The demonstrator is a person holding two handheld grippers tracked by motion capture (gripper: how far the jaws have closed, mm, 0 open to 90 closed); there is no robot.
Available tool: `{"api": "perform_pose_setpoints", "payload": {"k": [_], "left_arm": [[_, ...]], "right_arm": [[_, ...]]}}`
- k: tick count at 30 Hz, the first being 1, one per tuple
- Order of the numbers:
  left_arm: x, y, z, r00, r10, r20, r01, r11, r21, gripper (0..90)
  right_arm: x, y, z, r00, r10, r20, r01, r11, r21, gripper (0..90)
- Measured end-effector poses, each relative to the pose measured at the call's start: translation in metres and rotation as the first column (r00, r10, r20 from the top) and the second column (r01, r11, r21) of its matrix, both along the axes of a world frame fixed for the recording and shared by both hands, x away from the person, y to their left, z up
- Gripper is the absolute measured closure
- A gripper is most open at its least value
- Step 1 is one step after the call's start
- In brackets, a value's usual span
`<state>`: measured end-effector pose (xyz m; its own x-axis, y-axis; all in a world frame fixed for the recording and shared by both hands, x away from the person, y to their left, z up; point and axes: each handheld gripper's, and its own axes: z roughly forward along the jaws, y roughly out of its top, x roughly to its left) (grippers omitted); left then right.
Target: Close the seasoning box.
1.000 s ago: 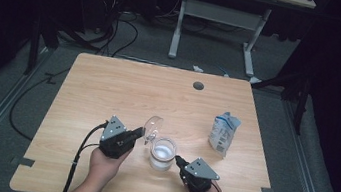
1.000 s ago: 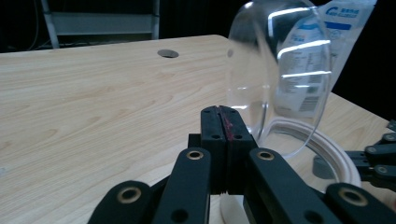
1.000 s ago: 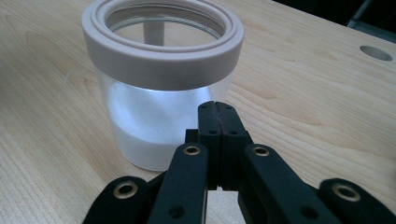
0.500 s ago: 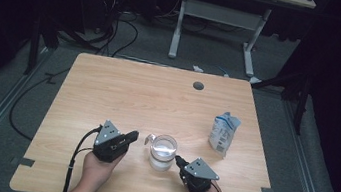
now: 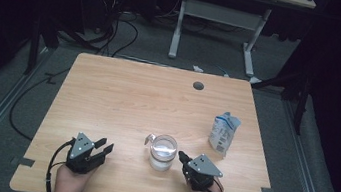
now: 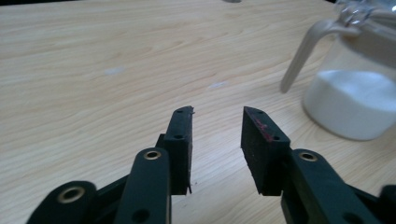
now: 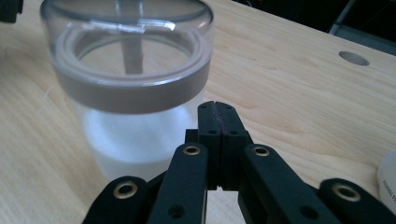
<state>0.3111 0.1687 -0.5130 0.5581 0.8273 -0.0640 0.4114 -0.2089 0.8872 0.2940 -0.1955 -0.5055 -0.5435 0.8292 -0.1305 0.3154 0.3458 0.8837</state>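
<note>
A clear jar (image 5: 162, 153) half full of white powder stands near the table's front edge, with a grey-beige ring under its clear top (image 7: 135, 93). A beige handle (image 5: 150, 138) slants down its left side (image 6: 299, 60). My left gripper (image 5: 105, 146) sits low over the table, well left of the jar. Its jaws have just been opening and stand open (image 6: 217, 114) with nothing between them. My right gripper (image 5: 181, 154) rests just right of the jar, its tips close to the glass. It is shut (image 7: 217, 105) with nothing in it.
A small blue-and-white carton (image 5: 224, 133) stands to the right of the jar, behind my right gripper. A round cable hole (image 5: 198, 85) lies at the table's far side. Bare wood (image 5: 122, 99) stretches between the jar and the far edge.
My left gripper held a clear piece with a beige handle up left of the jar, lowered it to the jar, let go, and drew back left with jaws opened. My right gripper stayed put.
</note>
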Motion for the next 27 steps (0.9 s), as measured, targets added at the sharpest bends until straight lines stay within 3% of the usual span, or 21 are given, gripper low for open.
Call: {"api": "perform_pose_setpoints", "payload": {"k": [8, 14, 18, 27], "left_arm": [[0.002, 0.014, -0.008, 0.9997, 0.023, -0.010, -0.023, 0.9995, -0.020, 58.4], [0.000, 0.018, -0.008, 0.9993, 0.038, -0.004, -0.038, 0.9992, -0.006, 58.3], [-0.002, 0.022, -0.007, 0.9980, 0.063, -0.001, -0.063, 0.9976, -0.027, 58.3], [-0.001, 0.027, -0.006, 0.9975, 0.070, -0.002, -0.070, 0.9963, -0.050, 58.2]], "right_arm": [[0.008, 0.002, 0.007, 0.9996, -0.016, 0.022, 0.017, 0.9998, -0.011, 89.8], [0.006, 0.007, 0.007, 0.9993, 0.005, 0.037, -0.003, 0.9993, -0.036, 89.8], [0.003, 0.006, 0.007, 0.9996, 0.014, 0.026, -0.014, 0.9998, -0.015, 89.8], [-0.007, 0.010, 0.006, 0.9989, 0.039, 0.027, -0.038, 0.9990, -0.023, 89.8]]}}
